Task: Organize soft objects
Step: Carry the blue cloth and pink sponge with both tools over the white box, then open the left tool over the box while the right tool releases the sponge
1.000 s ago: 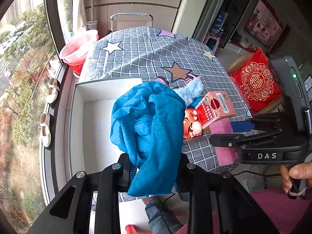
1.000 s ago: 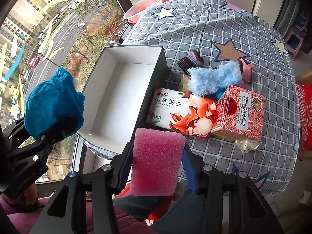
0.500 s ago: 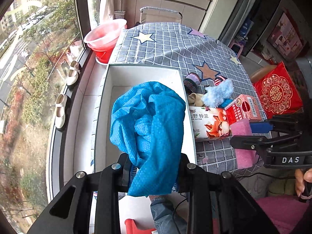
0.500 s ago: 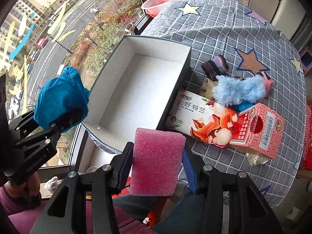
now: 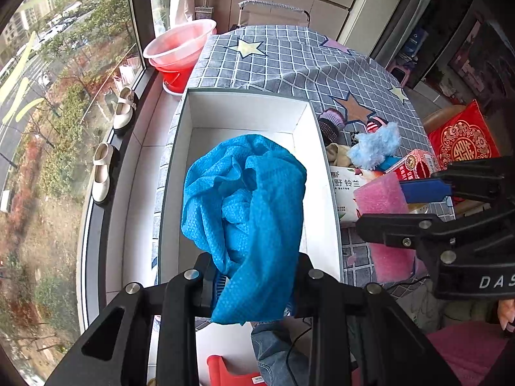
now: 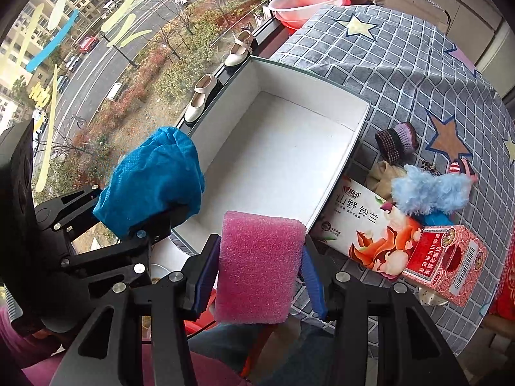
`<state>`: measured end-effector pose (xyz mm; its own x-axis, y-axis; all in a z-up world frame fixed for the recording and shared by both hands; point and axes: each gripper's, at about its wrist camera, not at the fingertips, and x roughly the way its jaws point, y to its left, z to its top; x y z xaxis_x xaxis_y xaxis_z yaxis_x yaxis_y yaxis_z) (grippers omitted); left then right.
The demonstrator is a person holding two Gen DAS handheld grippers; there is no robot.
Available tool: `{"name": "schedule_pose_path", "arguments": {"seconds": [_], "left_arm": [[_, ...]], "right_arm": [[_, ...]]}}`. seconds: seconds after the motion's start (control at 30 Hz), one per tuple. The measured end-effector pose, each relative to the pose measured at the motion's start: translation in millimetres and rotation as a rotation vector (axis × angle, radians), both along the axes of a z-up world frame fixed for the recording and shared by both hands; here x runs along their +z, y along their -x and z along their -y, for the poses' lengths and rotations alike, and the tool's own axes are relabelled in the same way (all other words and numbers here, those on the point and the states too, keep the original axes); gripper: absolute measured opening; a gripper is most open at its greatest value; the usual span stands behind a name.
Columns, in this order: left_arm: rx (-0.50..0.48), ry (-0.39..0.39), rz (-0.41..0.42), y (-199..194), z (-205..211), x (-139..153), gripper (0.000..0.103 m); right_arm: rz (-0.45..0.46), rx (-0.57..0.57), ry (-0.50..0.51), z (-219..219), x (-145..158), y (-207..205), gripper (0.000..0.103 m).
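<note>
My left gripper (image 5: 254,276) is shut on a crumpled blue cloth (image 5: 244,206) and holds it above the near end of an open white box (image 5: 244,112). The cloth also shows in the right wrist view (image 6: 151,186). My right gripper (image 6: 257,276) is shut on a pink foam sponge (image 6: 257,267), held just off the near right corner of the box (image 6: 276,160). The sponge also shows in the left wrist view (image 5: 383,199). The inside of the box is bare.
Right of the box on the checked tablecloth (image 6: 402,64) lie a fluffy light-blue toy (image 6: 428,189), a knitted purple item (image 6: 397,140), a printed tissue pack (image 6: 370,228) and a red carton (image 6: 447,254). A pink basin (image 5: 180,45) and white shoes (image 5: 103,170) sit by the window.
Both grippers have swung left towards the box. The blue cloth now hangs over the box's near end, and the sponge has come closer to its corner.
</note>
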<state>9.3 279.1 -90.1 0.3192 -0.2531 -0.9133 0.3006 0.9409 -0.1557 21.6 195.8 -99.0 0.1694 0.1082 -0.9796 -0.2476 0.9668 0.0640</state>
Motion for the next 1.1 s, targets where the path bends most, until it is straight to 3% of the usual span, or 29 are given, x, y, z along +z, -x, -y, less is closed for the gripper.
{"name": "schedule_pose_path", "arguments": {"seconds": [1.1], "left_arm": [[0.005,-0.006,-0.028,-5.8,-8.7,-11.8,0.032]], "right_arm": [[-0.048,0.011,0.012,-14.9,-16.8,-8.6,0.050]]}}
